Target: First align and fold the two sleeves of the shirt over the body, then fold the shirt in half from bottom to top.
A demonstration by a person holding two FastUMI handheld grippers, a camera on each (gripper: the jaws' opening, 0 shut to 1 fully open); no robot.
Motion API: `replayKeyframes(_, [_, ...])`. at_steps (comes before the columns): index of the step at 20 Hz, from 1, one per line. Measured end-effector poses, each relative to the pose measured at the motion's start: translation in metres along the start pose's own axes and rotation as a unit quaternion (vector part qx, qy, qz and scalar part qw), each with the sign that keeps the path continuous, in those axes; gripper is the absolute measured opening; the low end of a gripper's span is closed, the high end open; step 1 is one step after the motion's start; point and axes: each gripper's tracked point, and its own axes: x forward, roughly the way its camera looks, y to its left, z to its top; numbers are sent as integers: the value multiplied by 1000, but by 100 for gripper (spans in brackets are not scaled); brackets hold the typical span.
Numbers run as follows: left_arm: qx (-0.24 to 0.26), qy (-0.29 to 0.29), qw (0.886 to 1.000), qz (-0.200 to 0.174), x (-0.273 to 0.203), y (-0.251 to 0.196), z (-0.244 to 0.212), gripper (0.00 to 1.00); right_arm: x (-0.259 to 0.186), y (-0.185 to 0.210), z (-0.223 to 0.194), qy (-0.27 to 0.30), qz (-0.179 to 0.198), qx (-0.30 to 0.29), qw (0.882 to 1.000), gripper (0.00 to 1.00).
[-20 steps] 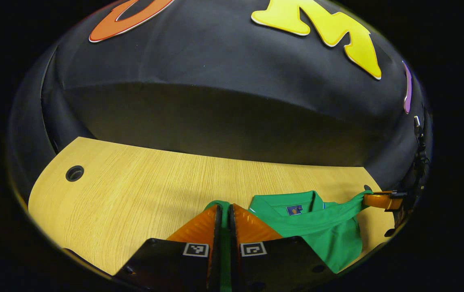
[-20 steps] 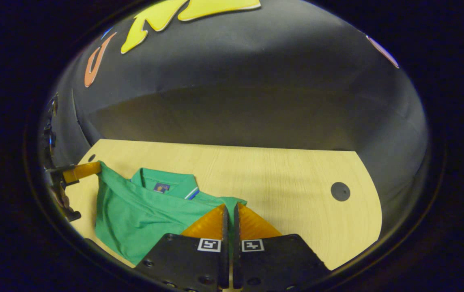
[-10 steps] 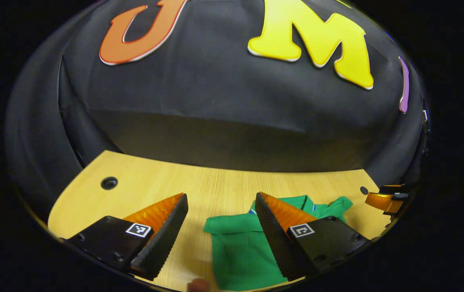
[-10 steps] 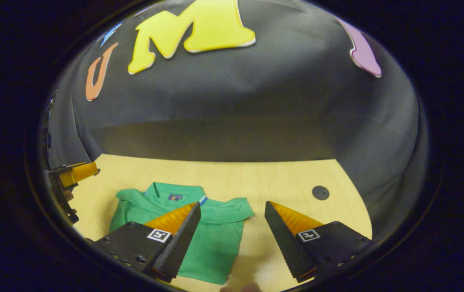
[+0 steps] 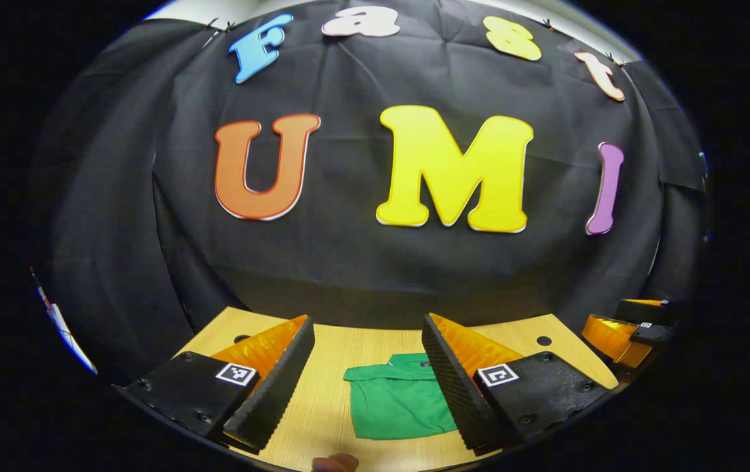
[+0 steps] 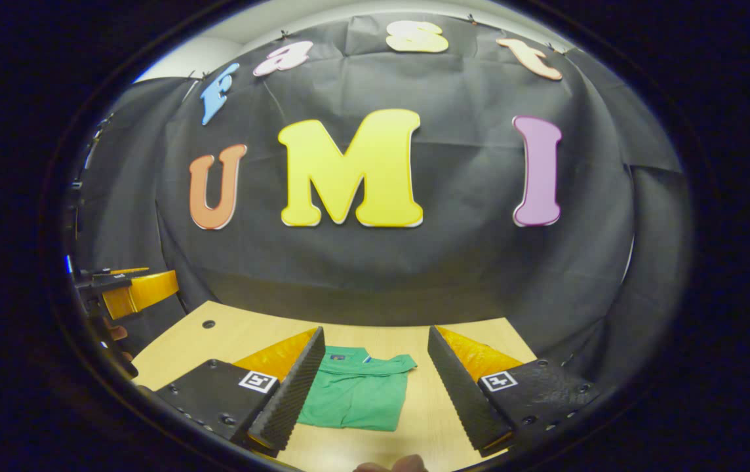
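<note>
A green polo shirt [image 5: 398,403] lies folded into a compact rectangle on the wooden table [image 5: 329,373], collar toward the booth wall. In the left gripper view my left gripper [image 5: 368,373] hovers well above the table, open and holding nothing, with the shirt seen far below between its fingers. The right gripper view shows the same shirt [image 6: 355,393] below my right gripper [image 6: 375,380], which is also open and empty. The right gripper [image 5: 624,331] appears at the right edge of the left gripper view; the left gripper [image 6: 132,292] sits at the left edge of the right gripper view.
The black cloth wall stands behind the table. A round cable hole [image 5: 543,341] marks one far corner of the table and another cable hole [image 6: 208,324] marks the opposite corner. A fingertip [image 5: 335,463] shows at the bottom edge.
Both grippers let go of the shirt, opened wide and rose back away from the table. The shirt now lies folded flat and looks smaller.
</note>
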Motion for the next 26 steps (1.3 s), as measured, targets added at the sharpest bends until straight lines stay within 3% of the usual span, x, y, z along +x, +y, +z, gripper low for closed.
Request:
replayKeyframes(4, [4,-24,1000,0,-70,-7,16,100,-78,18,15,-36,4,-3,999,94])
replayKeyframes(8, [11,-24,1000,-5,-114,-16,6,100,-117,20,9,-55,-2,3,998,95])
replayKeyframes(15, [19,-41,999,-21,-137,-23,9,100,-132,33,3,-55,-1,5,998,97])
replayKeyframes(26, [11,-70,997,-4,-145,-22,16,100,-142,29,16,-80,-27,-5,996,95])
